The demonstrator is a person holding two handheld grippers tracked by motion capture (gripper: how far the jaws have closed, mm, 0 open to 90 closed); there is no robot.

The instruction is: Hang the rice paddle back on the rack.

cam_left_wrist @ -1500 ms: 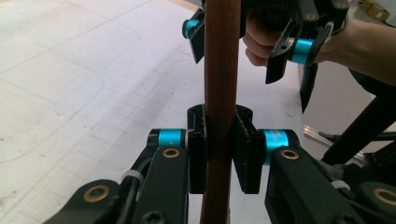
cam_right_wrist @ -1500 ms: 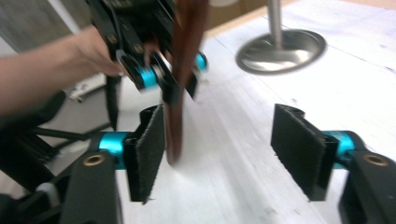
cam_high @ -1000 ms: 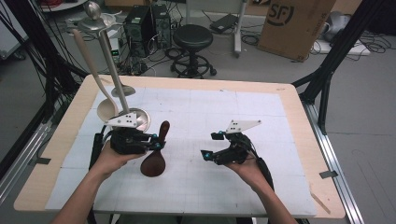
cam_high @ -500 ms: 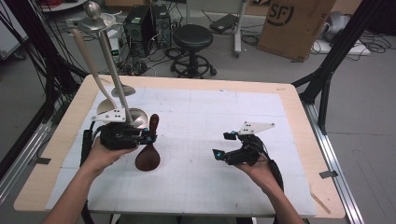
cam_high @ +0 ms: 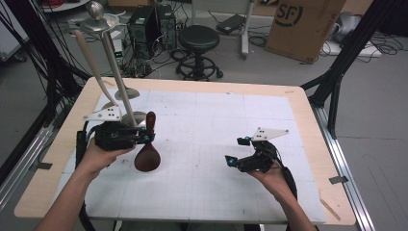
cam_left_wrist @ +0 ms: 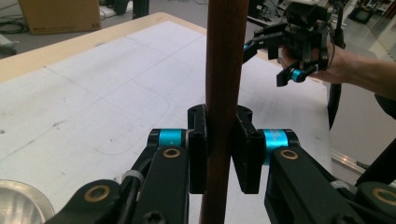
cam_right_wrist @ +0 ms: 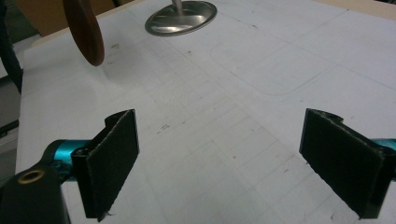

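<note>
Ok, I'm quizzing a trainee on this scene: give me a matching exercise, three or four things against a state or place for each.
Things:
1. left gripper
2. right gripper
3. brown wooden spoon
4. metal ladle

States or places:
A. jaws wide apart, nothing between them
B. stands at the table's far left, handle rising
C. clamped on a wooden handle
D. held upright, bowl hanging downward

Pairs: 1-C, 2-A, 3-D, 4-B

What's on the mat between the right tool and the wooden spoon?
Nothing: in the high view, bare white mat separates the right tool from the wooden spoon.
</note>
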